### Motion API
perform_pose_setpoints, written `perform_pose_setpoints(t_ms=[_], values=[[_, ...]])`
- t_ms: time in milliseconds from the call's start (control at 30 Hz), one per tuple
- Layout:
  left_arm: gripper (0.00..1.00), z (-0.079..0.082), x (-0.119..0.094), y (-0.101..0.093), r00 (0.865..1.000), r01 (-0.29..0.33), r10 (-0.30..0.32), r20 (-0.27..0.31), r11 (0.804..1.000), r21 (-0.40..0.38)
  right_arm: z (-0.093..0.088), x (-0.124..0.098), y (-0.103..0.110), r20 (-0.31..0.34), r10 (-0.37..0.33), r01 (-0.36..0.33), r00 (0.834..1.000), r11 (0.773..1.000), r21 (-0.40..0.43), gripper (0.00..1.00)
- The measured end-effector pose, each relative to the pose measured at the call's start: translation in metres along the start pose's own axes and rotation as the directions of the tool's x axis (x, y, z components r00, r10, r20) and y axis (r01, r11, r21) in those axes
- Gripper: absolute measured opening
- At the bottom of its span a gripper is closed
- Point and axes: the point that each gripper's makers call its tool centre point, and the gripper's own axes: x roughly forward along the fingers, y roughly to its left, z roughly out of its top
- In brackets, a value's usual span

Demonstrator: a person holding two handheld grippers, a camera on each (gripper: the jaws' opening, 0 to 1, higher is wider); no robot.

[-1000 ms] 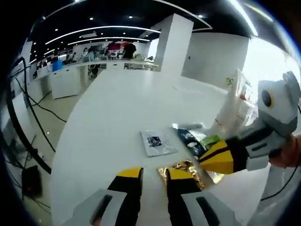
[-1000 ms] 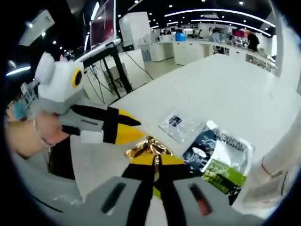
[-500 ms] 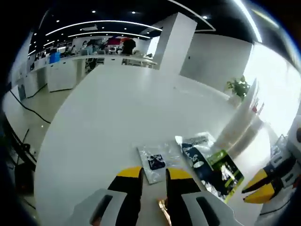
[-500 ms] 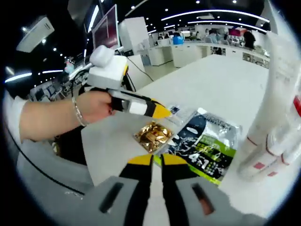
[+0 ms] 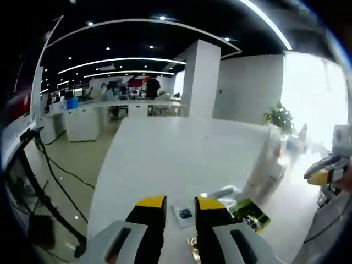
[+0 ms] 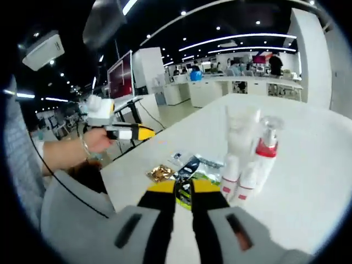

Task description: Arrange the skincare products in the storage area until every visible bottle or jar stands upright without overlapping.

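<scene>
Both grippers, left (image 5: 172, 206) and right (image 6: 183, 190), are held narrow and empty; bottles (image 6: 247, 165) ahead-right could be toppled onto sachets (image 6: 190, 168) just ahead by a sideways approach

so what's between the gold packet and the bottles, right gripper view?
The dark-and-green sachet lies between the gold packet and the upright bottles in the right gripper view.

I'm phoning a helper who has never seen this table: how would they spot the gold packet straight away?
Start at the long white table and find the cluster of upright white bottles near its close end. A row of flat packets lies beside them, toward the person's hand. The gold packet is the outermost one, small, crinkled and shiny, next to the dark and green packet.
</scene>
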Motion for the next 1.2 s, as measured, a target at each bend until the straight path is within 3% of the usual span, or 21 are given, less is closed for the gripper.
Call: perform_pose_setpoints(t_ms=[133, 200, 233, 267, 300, 333, 400, 433, 467, 500, 533, 600, 633, 667, 700, 767, 833, 867, 933, 1000, 1200], values=[[0.25, 0.034, -0.049, -0.023, 0.992, 0.009, -0.014, 0.124, 0.999, 0.039, 0.012, -0.058, -0.045, 0.058, -0.171, 0.175, 0.984, 0.981, -0.078, 0.15], [0.28, 0.046, -0.067, -0.035, 0.985, 0.010, -0.021, 0.172, 0.998, 0.066, 0.016, -0.092, -0.072, 0.102, -0.292, 0.301, 0.951, 0.949, -0.096, 0.19], [0.30, 0.050, -0.073, -0.038, 0.982, 0.004, -0.018, 0.189, 0.997, 0.073, 0.019, -0.107, -0.082, 0.129, -0.343, 0.356, 0.931, 0.929, -0.098, 0.21], [0.31, 0.052, -0.080, -0.042, 0.979, -0.006, -0.012, 0.204, 0.996, 0.087, 0.024, -0.134, -0.099, 0.197, -0.434, 0.457, 0.879, 0.885, -0.089, 0.22], [0.32, 0.054, -0.088, -0.048, 0.973, -0.020, -0.008, 0.232, 0.993, 0.114, 0.024, -0.141, -0.103, 0.219, -0.459, 0.486, 0.861, 0.870, -0.085, 0.24], [0.33, 0.052, -0.096, -0.053, 0.967, -0.046, 0.008, 0.254, 0.989, 0.141, 0.024, -0.157, -0.111, 0.267, -0.510, 0.546, 0.818, 0.834, -0.078, 0.26], [0.35, 0.045, -0.105, -0.056, 0.957, -0.098, 0.054, 0.285, 0.985, 0.141, 0.014, -0.167, -0.113, 0.308, -0.553, 0.588, 0.774, 0.808, -0.028, 0.29], [0.36, 0.037, -0.109, -0.058, 0.953, -0.134, 0.094, 0.288, 0.983, 0.123, 0.006, -0.165, -0.109, 0.323, -0.549, 0.579, 0.771, 0.816, 0.004, 0.31], [0.38, 0.028, -0.111, -0.059, 0.951, -0.162, 0.130, 0.281, 0.983, 0.091, -0.002, -0.160, -0.102, 0.321, -0.538, 0.554, 0.779, 0.831, 0.049, 0.32], [0.40, 0.021, -0.113, -0.060, 0.950, -0.185, 0.159, 0.269, 0.980, 0.075, -0.013, -0.149, -0.090, 0.301, -0.505, 0.511, 0.809, 0.857, 0.062, 0.35], [0.43, 0.011, -0.114, -0.065, 0.949, -0.206, 0.185, 0.257, 0.977, 0.058, -0.018, -0.142, -0.083, 0.288, -0.486, 0.494, 0.825, 0.868, 0.052, 0.37], [0.46, 0.005, -0.111, -0.074, 0.946, -0.211, 0.189, 0.263, 0.976, 0.058, -0.026, -0.128, -0.072, 0.277, -0.472, 0.486, 0.837, 0.874, 0.017, 0.40], [0.46, 0.004, -0.110, -0.076, 0.946, -0.211, 0.187, 0.266, 0.976, 0.063, -0.029, -0.119, -0.063, 0.270, -0.434, 0.448, 0.860, 0.894, 0.010, 0.41], [0.46, 0.005, -0.108, -0.080, 0.943, -0.213, 0.184, 0.277, 0.974, 0.079, -0.035, -0.108, -0.050, 0.235, -0.369, 0.389, 0.899, 0.920, -0.045, 0.41], [0.46, 0.005, -0.108, -0.078, 0.940, -0.225, 0.193, 0.282, 0.971, 0.085, -0.038, -0.104, -0.046, 0.206, -0.343, 0.368, 0.916, 0.924, -0.099, 0.41], [0.47, 0.005, -0.109, -0.075, 0.932, -0.261, 0.230, 0.280, 0.962, 0.078, -0.041, -0.103, -0.047, 0.186, -0.331, 0.355, 0.925, 0.927, -0.119, 0.39], [0.46, 0.000, -0.107, -0.079, 0.935, -0.243, 0.213, 0.282, 0.967, 0.075, -0.044, -0.098, -0.040, 0.182, -0.278, 0.297, 0.943, 0.951, -0.089, 0.39], [0.46, -0.005, -0.103, -0.083, 0.943, -0.244, 0.203, 0.263, 0.960, 0.134, -0.051, -0.096, -0.037, 0.152, -0.264, 0.280, 0.952, 0.955, -0.095, 0.39], [0.43, -0.011, -0.102, -0.083, 0.950, -0.261, 0.220, 0.223, 0.949, 0.178, -0.057, -0.095, -0.038, 0.137, -0.277, 0.291, 0.951, 0.952, -0.099, 0.38], [0.42, -0.014, -0.101, -0.084, 0.952, -0.254, 0.214, 0.221, 0.952, 0.170, -0.065, -0.096, -0.039, 0.125, -0.280, 0.290, 0.952, 0.955, -0.067, 0.38], [0.43, -0.015, -0.101, -0.080, 0.945, -0.287, 0.248, 0.212, 0.940, 0.182, -0.065, -0.095, -0.040, 0.118, -0.269, 0.275, 0.956, 0.960, -0.044, 0.37]])
